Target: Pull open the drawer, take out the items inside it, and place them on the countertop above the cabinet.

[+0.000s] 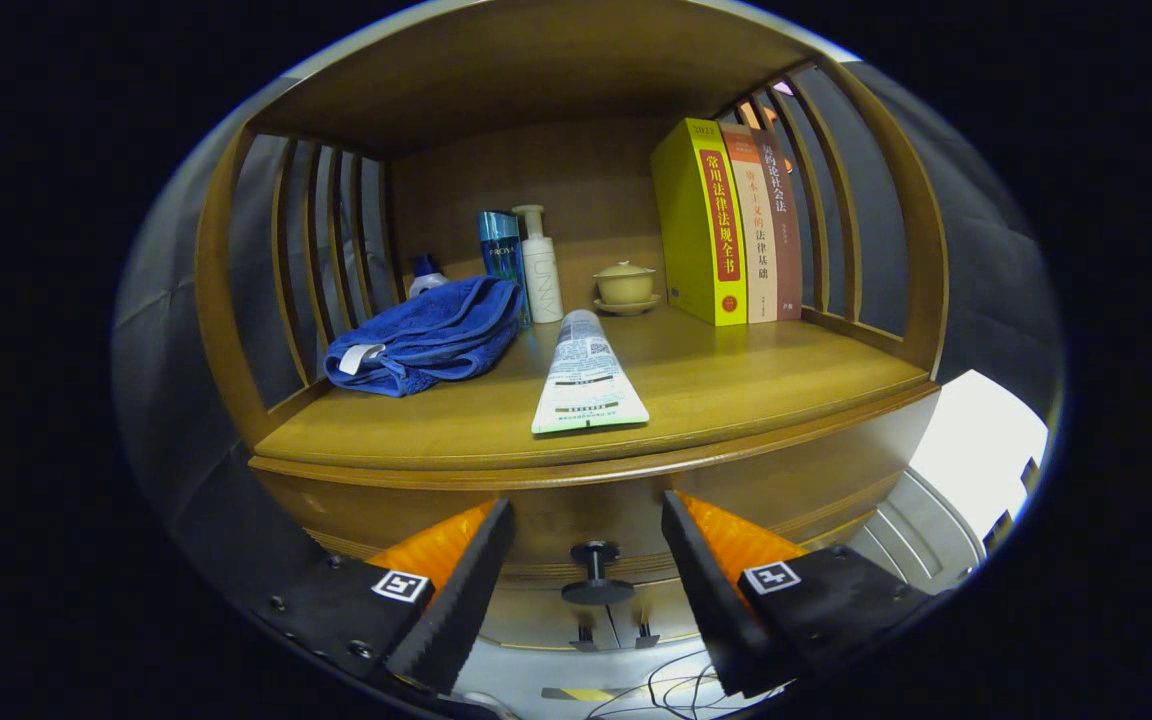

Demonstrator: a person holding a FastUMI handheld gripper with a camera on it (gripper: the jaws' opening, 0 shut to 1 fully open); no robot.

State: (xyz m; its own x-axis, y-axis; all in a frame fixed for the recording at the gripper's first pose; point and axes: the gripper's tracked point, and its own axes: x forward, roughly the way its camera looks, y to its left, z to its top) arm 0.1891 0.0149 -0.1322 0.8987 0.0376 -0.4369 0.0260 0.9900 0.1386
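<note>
My gripper (588, 545) stands open in front of the wooden cabinet, its fingers spread wide with nothing pressed between them. The drawer's dark round knob (596, 575) sits between the fingertips, a little below them, on the drawer front (556, 525), which looks shut. Above it, the wooden countertop (786, 385) carries a white tube (584, 375) lying flat near the front edge, pointing away from me. A blue towel (426, 335) lies crumpled to the tube's left.
At the back of the countertop stand a blue bottle (501, 255), a white pump bottle (541, 265), a lidded yellow cup on a saucer (624, 287) and three upright books (731, 225). Slatted wooden sides flank the shelf. Cables lie on the floor below.
</note>
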